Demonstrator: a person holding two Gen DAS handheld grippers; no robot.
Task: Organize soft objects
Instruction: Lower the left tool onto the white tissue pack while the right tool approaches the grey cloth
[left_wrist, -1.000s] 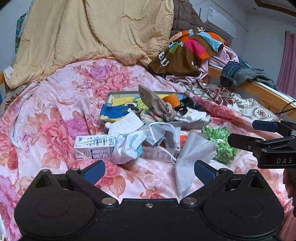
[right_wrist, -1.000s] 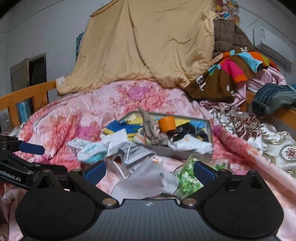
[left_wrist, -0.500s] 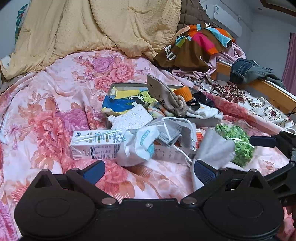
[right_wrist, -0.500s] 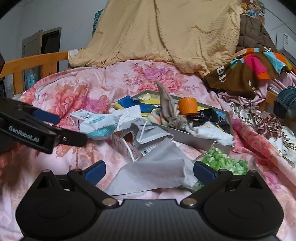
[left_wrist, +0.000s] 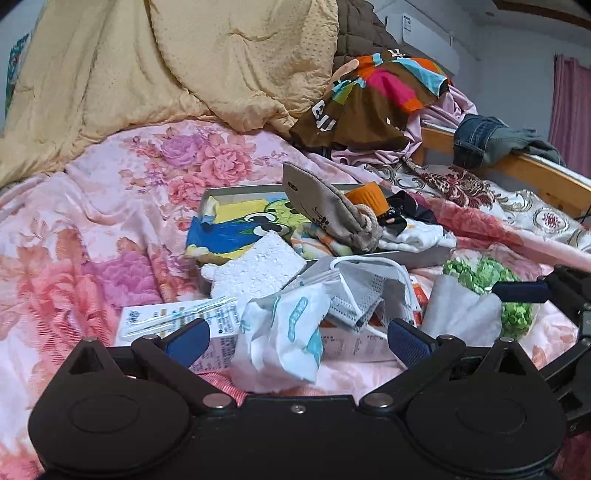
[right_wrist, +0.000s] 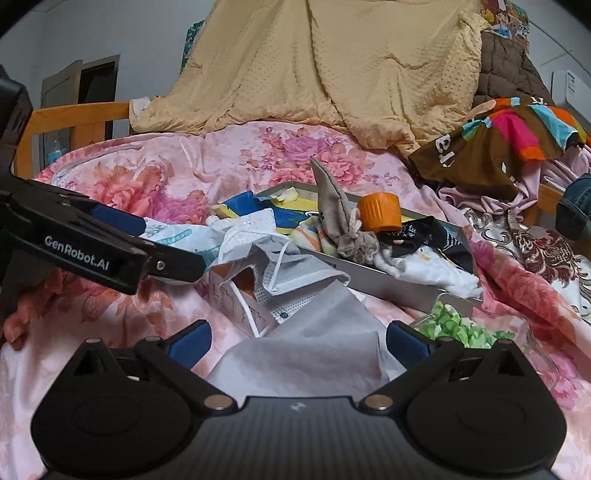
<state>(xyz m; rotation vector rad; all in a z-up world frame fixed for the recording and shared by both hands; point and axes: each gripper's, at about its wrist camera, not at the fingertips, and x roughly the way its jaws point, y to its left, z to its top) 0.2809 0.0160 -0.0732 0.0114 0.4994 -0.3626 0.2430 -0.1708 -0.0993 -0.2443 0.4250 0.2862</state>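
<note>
A pile of soft things lies on the floral bedspread. My left gripper is open, its jaws wide around a crumpled white and blue wrapper. A white face mask lies just behind the wrapper. My right gripper is open over a grey cloth. The mask also shows in the right wrist view. A grey tray beyond holds a beige pouch, an orange cup and small cloths. A green crinkly bag lies to the right.
A white carton and a white foam block lie by the pile. A yellow quilt and heaped clothes rise behind. A wooden bed rail runs along the right side.
Both grippers have moved closer to the pile. The left one now brackets the white and blue wrapper, and the right one sits over the grey cloth. Both stay open.
</note>
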